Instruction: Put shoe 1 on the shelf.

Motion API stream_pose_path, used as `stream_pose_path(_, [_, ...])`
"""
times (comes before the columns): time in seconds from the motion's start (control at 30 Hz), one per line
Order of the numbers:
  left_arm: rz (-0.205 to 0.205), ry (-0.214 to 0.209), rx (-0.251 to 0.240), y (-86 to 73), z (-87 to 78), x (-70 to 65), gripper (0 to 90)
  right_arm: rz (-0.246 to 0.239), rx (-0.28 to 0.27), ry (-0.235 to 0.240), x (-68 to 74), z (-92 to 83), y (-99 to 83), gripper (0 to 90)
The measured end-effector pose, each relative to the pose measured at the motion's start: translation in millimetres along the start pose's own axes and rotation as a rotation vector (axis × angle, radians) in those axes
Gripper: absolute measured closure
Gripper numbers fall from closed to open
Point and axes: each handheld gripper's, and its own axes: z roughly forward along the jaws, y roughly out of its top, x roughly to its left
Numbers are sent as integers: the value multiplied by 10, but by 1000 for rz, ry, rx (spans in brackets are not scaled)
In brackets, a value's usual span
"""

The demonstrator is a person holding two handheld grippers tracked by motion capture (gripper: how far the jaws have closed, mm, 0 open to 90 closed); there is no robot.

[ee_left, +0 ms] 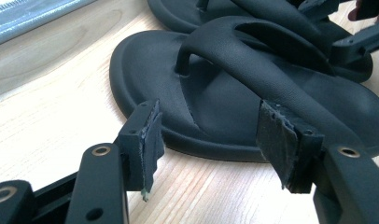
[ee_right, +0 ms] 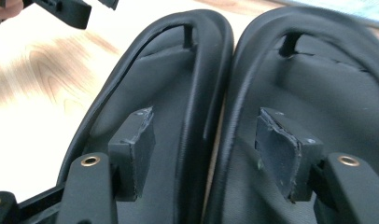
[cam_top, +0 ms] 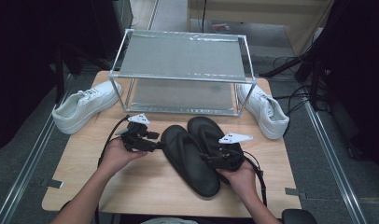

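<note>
The left tongs (cam_top: 156, 145) are seen spread wide with nothing gripped; in the left gripper view (ee_left: 211, 135) the outer edge of the left flip-flop (cam_top: 190, 158) is framed between the pads without being pressed. The right tongs (cam_top: 207, 157) are likewise held wide, and in the right gripper view (ee_right: 206, 144) one pad is set over each sandal, straddling the adjoining inner edges where the left flip-flop (ee_right: 155, 130) and the right flip-flop (ee_right: 313, 107) lie side by side; whether the pads touch the soles cannot be told.

Both black flip-flops are laid near the centre of the wooden worktop (cam_top: 85, 163), the right flip-flop (cam_top: 211, 133) toward one o'clock of the left one. A metal-framed shoe rack (cam_top: 183, 70) is stood at twelve o'clock. A white sneaker (cam_top: 85, 107) is placed at ten o'clock and another white sneaker (cam_top: 264, 109) at two o'clock, each just beside the rack's feet.
</note>
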Motion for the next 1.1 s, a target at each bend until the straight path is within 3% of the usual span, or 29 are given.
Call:
stream_pose_path(0.57, [11, 0, 13, -7, 23, 5, 408, -39, 17, -51, 90, 230, -14, 420])
stream_pose_path(0.9, [9, 15, 8, -5, 17, 0, 404, -79, 17, -100, 98, 235, -21, 574])
stream_pose_path(1.1, [10, 16, 6, -5, 14, 1, 402, -89, 21, -112, 104, 239, -19, 599])
